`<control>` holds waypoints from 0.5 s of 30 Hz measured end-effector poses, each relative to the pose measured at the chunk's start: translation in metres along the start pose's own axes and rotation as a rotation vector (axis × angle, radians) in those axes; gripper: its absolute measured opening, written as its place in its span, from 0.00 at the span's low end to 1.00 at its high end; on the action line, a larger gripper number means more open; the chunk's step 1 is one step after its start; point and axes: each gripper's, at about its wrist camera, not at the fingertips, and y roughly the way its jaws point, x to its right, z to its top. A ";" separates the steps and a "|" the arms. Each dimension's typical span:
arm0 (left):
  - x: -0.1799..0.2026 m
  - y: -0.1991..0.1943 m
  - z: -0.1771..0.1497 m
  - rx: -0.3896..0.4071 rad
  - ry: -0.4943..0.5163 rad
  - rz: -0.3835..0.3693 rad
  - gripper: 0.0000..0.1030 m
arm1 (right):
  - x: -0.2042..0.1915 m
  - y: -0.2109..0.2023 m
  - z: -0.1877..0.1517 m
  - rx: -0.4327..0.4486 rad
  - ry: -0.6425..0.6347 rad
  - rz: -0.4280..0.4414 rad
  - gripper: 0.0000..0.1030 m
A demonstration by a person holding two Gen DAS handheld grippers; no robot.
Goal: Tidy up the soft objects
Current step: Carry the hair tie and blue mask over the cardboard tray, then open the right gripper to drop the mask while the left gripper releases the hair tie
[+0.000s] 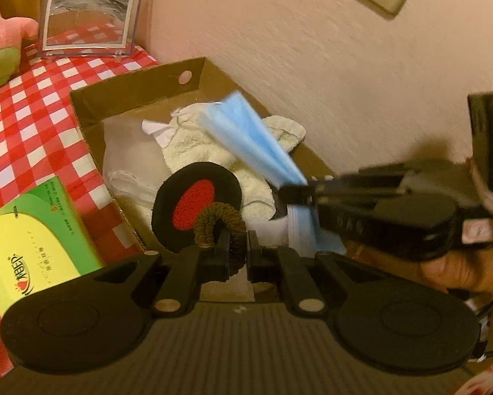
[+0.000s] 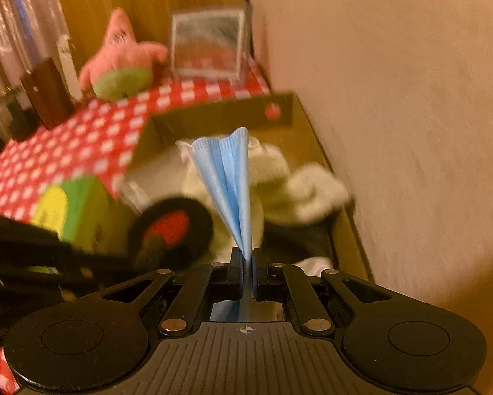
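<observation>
My left gripper [image 1: 238,247] is shut on a brown hair scrunchie [image 1: 218,222] and holds it above the near end of the cardboard box [image 1: 128,82]. My right gripper [image 2: 245,260] is shut on a folded blue face mask [image 2: 228,177], which sticks up over the box; it shows in the left wrist view too [image 1: 249,135], with the right gripper [image 1: 299,194] coming in from the right. In the box lie white towels [image 1: 200,144], a clear plastic bag [image 1: 131,154] and a black pad with a red middle [image 1: 193,204].
The box stands against a pink wall [image 1: 345,65] on a red-and-white checked cloth [image 1: 26,121]. A green and yellow tissue box [image 1: 32,243] lies left of it. A pink plush star [image 2: 121,59] and a clear photo frame [image 1: 88,16] stand at the back.
</observation>
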 end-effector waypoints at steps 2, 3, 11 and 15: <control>-0.001 0.005 0.000 -0.009 0.003 0.002 0.07 | 0.004 0.006 -0.005 -0.031 0.006 -0.011 0.05; -0.002 0.007 0.001 -0.012 0.003 0.003 0.07 | 0.006 0.008 -0.007 -0.046 0.009 -0.005 0.05; -0.005 0.024 0.006 -0.036 0.003 0.020 0.08 | 0.012 0.028 -0.007 -0.067 0.027 0.056 0.05; -0.005 0.024 0.007 -0.032 0.003 0.047 0.14 | 0.013 0.034 -0.004 -0.049 0.023 0.069 0.05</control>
